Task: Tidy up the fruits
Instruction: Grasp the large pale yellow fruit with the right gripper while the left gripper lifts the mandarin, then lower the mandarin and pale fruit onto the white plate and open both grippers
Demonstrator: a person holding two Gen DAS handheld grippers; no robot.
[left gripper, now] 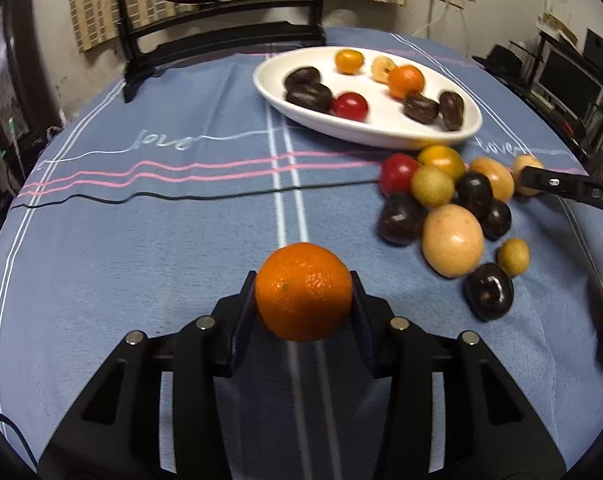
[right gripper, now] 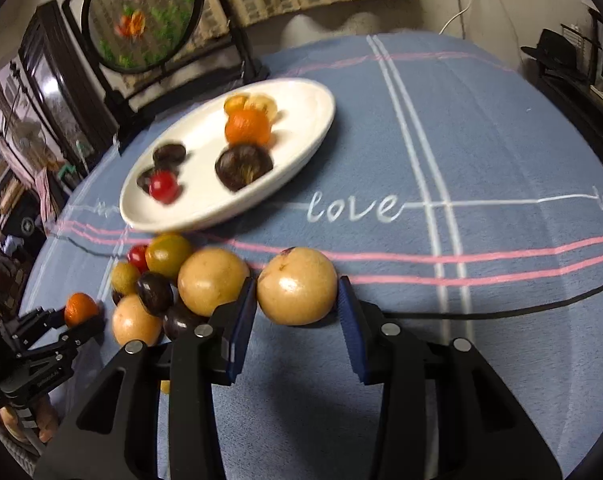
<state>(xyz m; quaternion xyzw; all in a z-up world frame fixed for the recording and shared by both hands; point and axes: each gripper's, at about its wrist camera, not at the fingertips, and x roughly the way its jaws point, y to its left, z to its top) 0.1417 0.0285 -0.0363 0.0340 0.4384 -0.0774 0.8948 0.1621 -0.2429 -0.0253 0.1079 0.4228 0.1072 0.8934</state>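
My left gripper (left gripper: 303, 292) is shut on an orange (left gripper: 304, 291) and holds it above the blue tablecloth; it also shows in the right wrist view (right gripper: 80, 309). My right gripper (right gripper: 297, 294) has its jaws on either side of a tan round fruit (right gripper: 296, 286) at the right end of the fruit pile; it looks gripped. The white oval plate (left gripper: 381, 130) holds several fruits: dark ones, a red tomato (left gripper: 350, 106) and an orange one (left gripper: 406, 81). The loose pile (left gripper: 449, 208) of tan, dark, yellow and red fruits lies just in front of the plate.
A black-framed round screen (right gripper: 141, 16) stands at the table's far edge behind the plate (right gripper: 301, 96). The blue cloth (right gripper: 481, 160) with pink and white stripes covers the table. Dark furniture and shelves line the room to the left and right.
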